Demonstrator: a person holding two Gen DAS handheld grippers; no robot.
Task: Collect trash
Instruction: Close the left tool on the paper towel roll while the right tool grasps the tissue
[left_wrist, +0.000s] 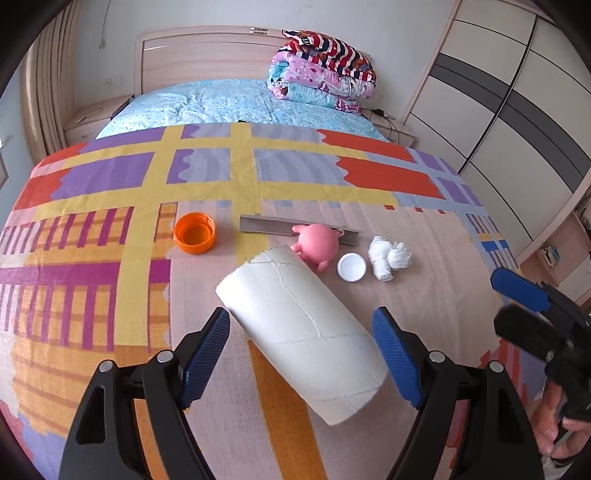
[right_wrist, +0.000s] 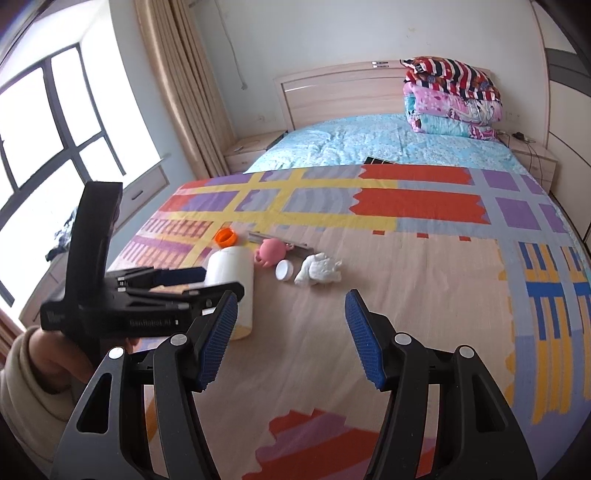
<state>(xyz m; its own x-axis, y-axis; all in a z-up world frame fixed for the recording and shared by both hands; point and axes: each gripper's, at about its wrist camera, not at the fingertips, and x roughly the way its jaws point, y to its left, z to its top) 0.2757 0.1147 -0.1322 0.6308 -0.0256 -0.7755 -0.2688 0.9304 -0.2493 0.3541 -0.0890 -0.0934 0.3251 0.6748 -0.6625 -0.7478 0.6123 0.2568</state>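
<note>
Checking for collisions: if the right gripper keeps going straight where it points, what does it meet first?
The right gripper has nothing between its open jaws; straight ahead looks like bare blanket, probably short of the white rag.

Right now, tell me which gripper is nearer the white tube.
Left. The left gripper straddles the white tube, its open jaws on either side without pressing it. The right gripper hangs open over bare blanket, off to the tube's right.
</note>
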